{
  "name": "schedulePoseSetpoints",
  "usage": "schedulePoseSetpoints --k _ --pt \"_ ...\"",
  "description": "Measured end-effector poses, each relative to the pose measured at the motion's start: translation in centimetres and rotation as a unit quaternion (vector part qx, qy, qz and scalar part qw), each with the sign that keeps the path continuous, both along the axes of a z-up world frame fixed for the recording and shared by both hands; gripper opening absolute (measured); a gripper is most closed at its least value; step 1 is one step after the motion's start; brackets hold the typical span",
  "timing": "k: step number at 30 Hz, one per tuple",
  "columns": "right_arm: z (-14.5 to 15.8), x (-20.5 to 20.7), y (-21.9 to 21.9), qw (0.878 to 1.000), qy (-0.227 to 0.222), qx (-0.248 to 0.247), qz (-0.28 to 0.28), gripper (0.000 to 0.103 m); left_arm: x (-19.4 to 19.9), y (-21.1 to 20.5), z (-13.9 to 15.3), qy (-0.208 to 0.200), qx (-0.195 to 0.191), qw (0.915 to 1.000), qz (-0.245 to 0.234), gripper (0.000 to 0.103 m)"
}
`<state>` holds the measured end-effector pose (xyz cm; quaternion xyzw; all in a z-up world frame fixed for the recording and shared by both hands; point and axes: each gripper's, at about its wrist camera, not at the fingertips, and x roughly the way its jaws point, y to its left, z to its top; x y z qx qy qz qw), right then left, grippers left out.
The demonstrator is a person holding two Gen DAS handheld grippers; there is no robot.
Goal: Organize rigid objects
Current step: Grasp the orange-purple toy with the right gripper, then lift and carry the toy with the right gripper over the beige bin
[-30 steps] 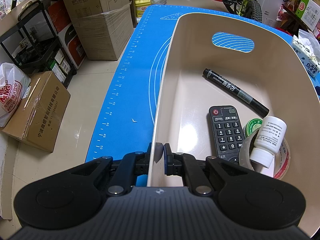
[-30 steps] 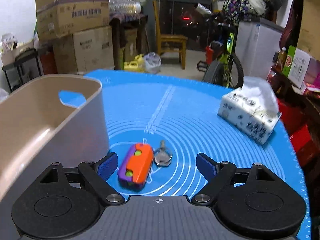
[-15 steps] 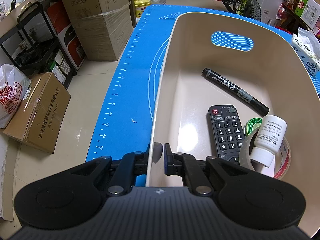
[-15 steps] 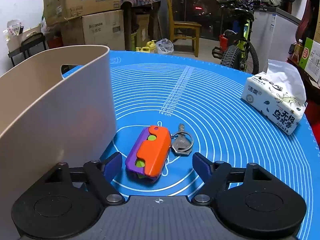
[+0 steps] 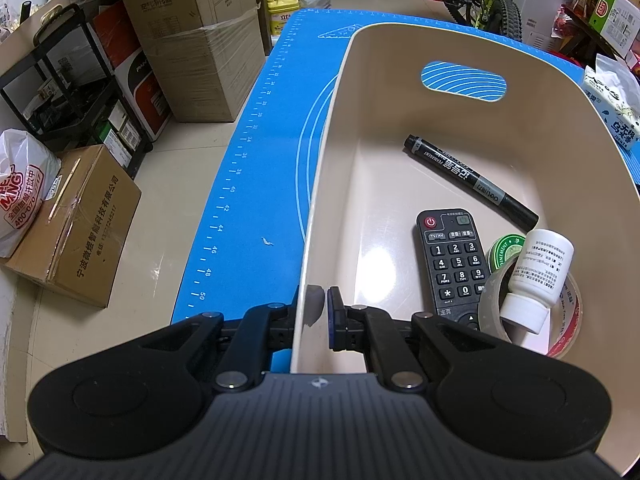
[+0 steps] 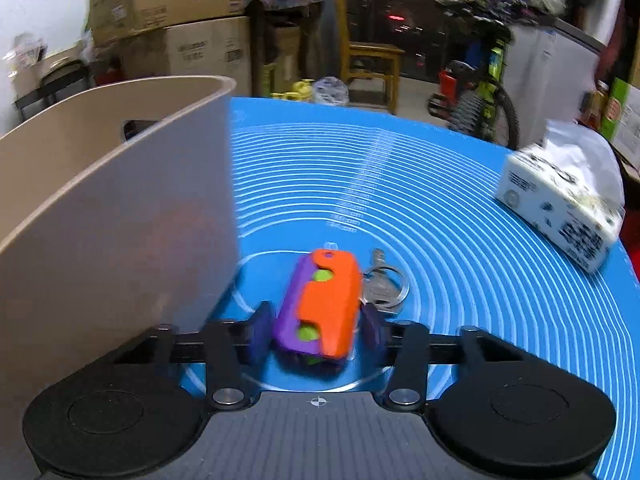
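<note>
Left gripper (image 5: 316,312) is clamped tight on the near wall of the bin (image 5: 460,32), steadying it. Inside the bin lie a marker (image 5: 470,180), a remote (image 5: 450,260), a white bottle (image 5: 538,280) resting in a tape roll (image 5: 568,334), and a green tin (image 5: 506,248).

Over to the right gripper (image 6: 316,332): its jaws have just been closing around the orange-and-purple toy (image 6: 320,304), which sits on the blue mat (image 6: 440,208) just right of the bin, a key ring (image 6: 384,284) touching its far side. The pads look to be at the toy's long sides, though blur hides whether they are pressing yet.

The toy looks like hard, light plastic, smooth and likely a bit slippery. Squeezing across the narrow width near the middle seems best, and the key may dangle when lifted.
</note>
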<state>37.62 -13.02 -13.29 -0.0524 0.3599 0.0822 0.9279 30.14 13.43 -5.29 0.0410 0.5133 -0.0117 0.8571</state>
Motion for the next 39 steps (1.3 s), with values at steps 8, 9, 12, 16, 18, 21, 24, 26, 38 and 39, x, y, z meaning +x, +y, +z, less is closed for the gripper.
schedulePoseSetpoints --k 8,9,12,16,18,21,24,26,38,39 --pt "0.8 -1.0 -0.7 1.000 0.001 0.006 -0.013 0.049 0.0 0.1 -0.1 0.001 -0.005 1.0000 0.000 0.010" --pt "1.0 -1.1 -1.0 1.000 0.000 0.009 -0.016 0.048 0.0 0.1 -0.1 0.001 -0.005 1.0000 0.000 0.010" --pt "1.9 -2.0 -1.5 1.000 -0.006 0.012 -0.020 0.048 0.1 0.1 -0.1 0.001 -0.006 1.0000 0.001 0.010" --pt "2.6 -2.8 -1.8 1.000 -0.012 0.009 -0.016 0.047 0.1 0.0 -0.1 0.001 -0.004 1.0000 0.003 0.010" --pt "2.8 -3.0 -1.8 1.000 -0.015 0.005 -0.016 0.047 0.1 0.0 -0.1 0.001 -0.003 1.0000 0.003 0.010" --pt "2.9 -3.1 -1.9 1.000 -0.019 0.006 -0.014 0.046 0.1 0.0 -0.1 0.002 -0.002 1.0000 0.004 0.010" --pt "3.0 -3.1 -1.9 1.000 -0.017 0.008 -0.015 0.046 0.1 0.0 -0.1 0.002 -0.001 1.0000 0.003 0.010" --pt "3.3 -3.1 -2.0 1.000 -0.014 0.009 -0.017 0.046 0.1 0.0 -0.1 0.002 -0.001 1.0000 0.003 0.010" --pt "2.3 -1.2 -1.4 1.000 0.009 -0.005 -0.017 0.041 0.0 0.0 0.0 0.001 -0.003 1.0000 0.001 0.010" --pt "2.2 -1.2 -1.3 1.000 0.006 -0.005 -0.017 0.040 0.0 0.1 -0.1 0.001 -0.004 1.0000 0.001 0.010"
